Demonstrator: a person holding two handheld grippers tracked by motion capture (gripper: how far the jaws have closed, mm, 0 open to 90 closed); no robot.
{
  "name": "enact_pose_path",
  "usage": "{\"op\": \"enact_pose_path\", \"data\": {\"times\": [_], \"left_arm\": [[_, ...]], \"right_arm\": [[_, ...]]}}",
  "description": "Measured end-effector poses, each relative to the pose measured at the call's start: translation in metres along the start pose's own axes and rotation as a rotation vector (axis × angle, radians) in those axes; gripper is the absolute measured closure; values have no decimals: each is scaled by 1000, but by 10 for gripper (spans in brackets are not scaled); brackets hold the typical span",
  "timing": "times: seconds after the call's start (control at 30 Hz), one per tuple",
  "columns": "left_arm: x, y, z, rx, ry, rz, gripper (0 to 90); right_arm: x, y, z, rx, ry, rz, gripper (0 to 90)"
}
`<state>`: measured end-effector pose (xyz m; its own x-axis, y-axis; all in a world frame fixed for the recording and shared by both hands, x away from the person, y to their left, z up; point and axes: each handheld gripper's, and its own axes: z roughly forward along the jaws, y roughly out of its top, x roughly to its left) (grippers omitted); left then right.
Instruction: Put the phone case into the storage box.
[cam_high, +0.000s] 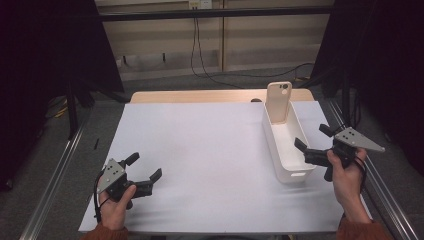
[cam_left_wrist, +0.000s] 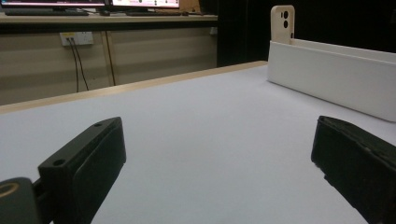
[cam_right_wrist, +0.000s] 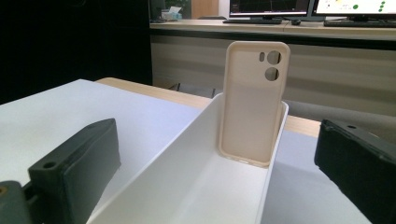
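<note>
Beige and matte, the phone case (cam_high: 278, 101) stands nearly upright at the far end of the white bin (cam_high: 280, 160), its top leaning against the bin's end wall. From my right gripper view I read it as soft, rubbery plastic with rounded corners, a raised lip around its edge, and a cluster of cut-outs near the top: one small slot, two round holes. Its hollow side faces me, and the lower edge sits down inside the bin.

That bin is a long, narrow trough of smooth, slightly glossy plastic with thin walls, rounded corners and a handle slot in the near end. It lies lengthwise on the right part of the pale grey mat (cam_high: 210, 150), which covers a light wooden tabletop (cam_high: 200, 96) whose edge shows at the far side.

My right gripper (cam_high: 314, 141) sits just beside the bin's near right wall, jaws spread wide with nothing between them; the blocky black pads look matte and faintly grainy. The person's right hand (cam_high: 346, 172) wraps its handle.

My left gripper (cam_high: 144, 166) rests low over the mat at the near left, well apart from the bin, jaws likewise parted and unladen, held by the left hand (cam_high: 116, 205).
</note>
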<state>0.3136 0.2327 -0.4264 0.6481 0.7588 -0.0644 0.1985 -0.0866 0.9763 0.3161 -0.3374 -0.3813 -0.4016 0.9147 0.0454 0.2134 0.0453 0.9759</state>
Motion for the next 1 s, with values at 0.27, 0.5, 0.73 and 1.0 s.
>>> {"op": "enact_pose_path", "data": {"times": [0.27, 0.5, 0.73, 1.0], "left_arm": [[2, 0, -4, 3, 21, 1, 34], [2, -1, -6, 2, 32, -5, 34], [2, -1, -11, 2, 49, -8, 34], [2, -3, -16, 11, 68, -5, 33]], "right_arm": [[8, -6, -13, 0, -11, 2, 0], [16, -14, -23, -3, -9, 3, 0], [22, -24, -36, -13, -17, 10, 0], [29, -38, -51, -8, -34, 16, 0]]}}
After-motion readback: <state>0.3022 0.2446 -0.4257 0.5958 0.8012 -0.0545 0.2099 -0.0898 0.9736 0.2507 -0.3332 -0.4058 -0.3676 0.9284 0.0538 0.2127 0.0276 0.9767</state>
